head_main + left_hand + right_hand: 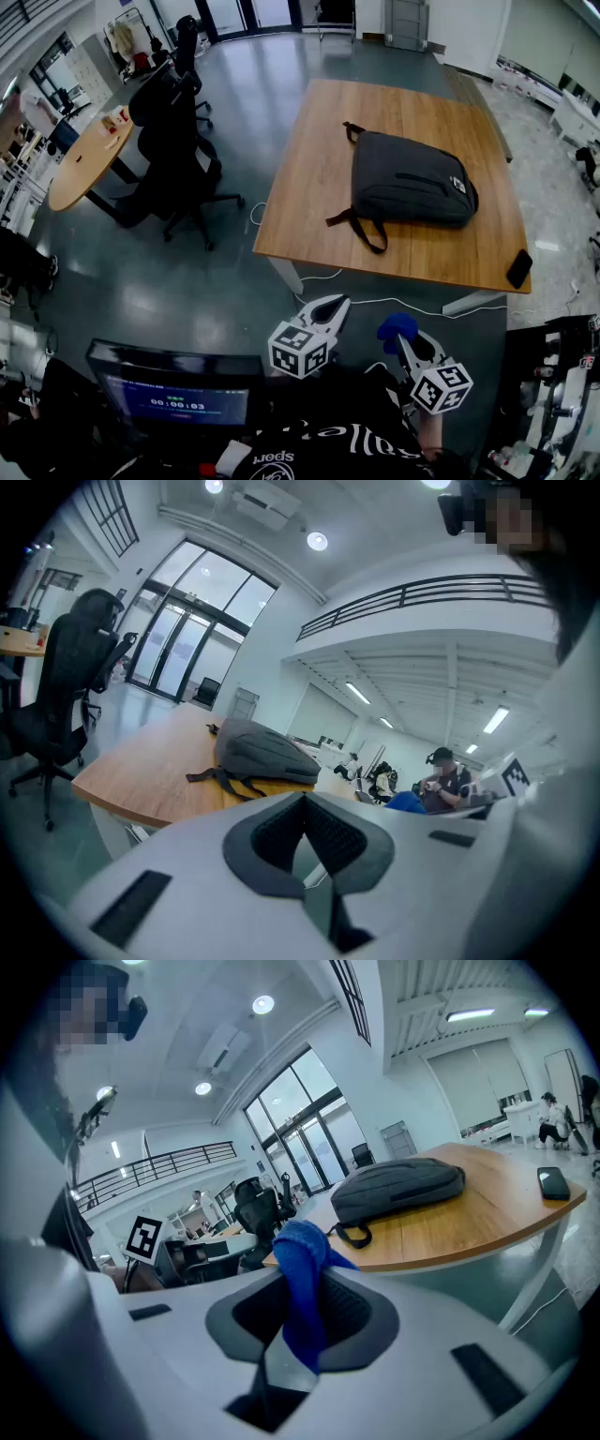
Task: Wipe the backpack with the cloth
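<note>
**Approach stage, before any contact with the backpack [410, 178].** My right fingers [413, 353] are clenched on the blue cloth [397, 327]. In the right gripper view the cloth rises from between the dark pads and bunches above them. My left fingers [328, 311] are pressed together with nothing between them. The left gripper view shows the two pads meeting along a centre line, with only the room beyond. Both pairs of fingers hang close to my body, over the floor, well apart from the worktop [314, 192].

The backpack lies flat on the far half of the wooden worktop, front panel up, with one strap trailing toward the near edge. A dark phone [519, 269] rests near the worktop's near right corner, apart from the backpack.

**Judgement.** The cloth is secured, so the step in hand is carrying it to the backpack; no wiping has begun. The next move calls for stepping up to the near edge. The right fingers must then come down so that the free bunch of cloth, not the fingertips, meets the fabric. The left fingers would probably need to steady the backpack, since a light bag may slide under a stroke. The trailing strap could snag the cloth.
</note>
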Demonstrator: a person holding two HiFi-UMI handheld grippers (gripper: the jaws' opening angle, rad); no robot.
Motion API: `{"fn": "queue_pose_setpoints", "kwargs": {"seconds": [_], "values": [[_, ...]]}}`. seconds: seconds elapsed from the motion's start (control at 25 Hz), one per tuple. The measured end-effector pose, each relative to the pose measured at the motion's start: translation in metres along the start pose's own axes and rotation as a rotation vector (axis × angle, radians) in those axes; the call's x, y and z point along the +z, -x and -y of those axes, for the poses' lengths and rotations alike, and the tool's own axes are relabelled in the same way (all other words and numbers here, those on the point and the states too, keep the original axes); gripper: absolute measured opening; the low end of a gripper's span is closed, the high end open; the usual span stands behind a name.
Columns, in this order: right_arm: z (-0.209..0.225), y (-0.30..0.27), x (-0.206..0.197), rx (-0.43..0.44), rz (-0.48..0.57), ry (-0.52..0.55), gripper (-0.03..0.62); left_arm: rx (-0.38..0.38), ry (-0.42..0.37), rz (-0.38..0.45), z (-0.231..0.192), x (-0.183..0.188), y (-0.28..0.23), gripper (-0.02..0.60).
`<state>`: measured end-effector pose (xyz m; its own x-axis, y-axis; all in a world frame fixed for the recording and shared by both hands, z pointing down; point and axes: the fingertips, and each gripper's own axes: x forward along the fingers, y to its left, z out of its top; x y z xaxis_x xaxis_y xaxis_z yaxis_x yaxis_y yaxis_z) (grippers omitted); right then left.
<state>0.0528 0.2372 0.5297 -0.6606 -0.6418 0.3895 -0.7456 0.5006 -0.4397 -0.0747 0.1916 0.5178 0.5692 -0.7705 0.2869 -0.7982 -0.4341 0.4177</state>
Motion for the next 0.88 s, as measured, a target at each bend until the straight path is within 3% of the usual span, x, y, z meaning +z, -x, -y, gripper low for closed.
{"fn": "queue_pose_setpoints", "kwargs": {"seconds": [0.4, 0.68, 0.88], "values": [[-0.005, -0.023, 0.010, 0.012, 0.007, 0.021, 0.066, -0.001, -0.005, 0.025, -0.017, 0.006, 0.003, -0.002], [-0.013, -0.074, 0.052, 0.043, -0.004, 0.079, 0.066, 0.033, 0.049, 0.022, -0.051, 0.017, 0.000, -0.002], [0.007, -0.121, 0.081, 0.091, -0.011, 0.115, 0.066, 0.048, 0.059, 0.040, -0.063, 0.026, -0.024, -0.002]]}}
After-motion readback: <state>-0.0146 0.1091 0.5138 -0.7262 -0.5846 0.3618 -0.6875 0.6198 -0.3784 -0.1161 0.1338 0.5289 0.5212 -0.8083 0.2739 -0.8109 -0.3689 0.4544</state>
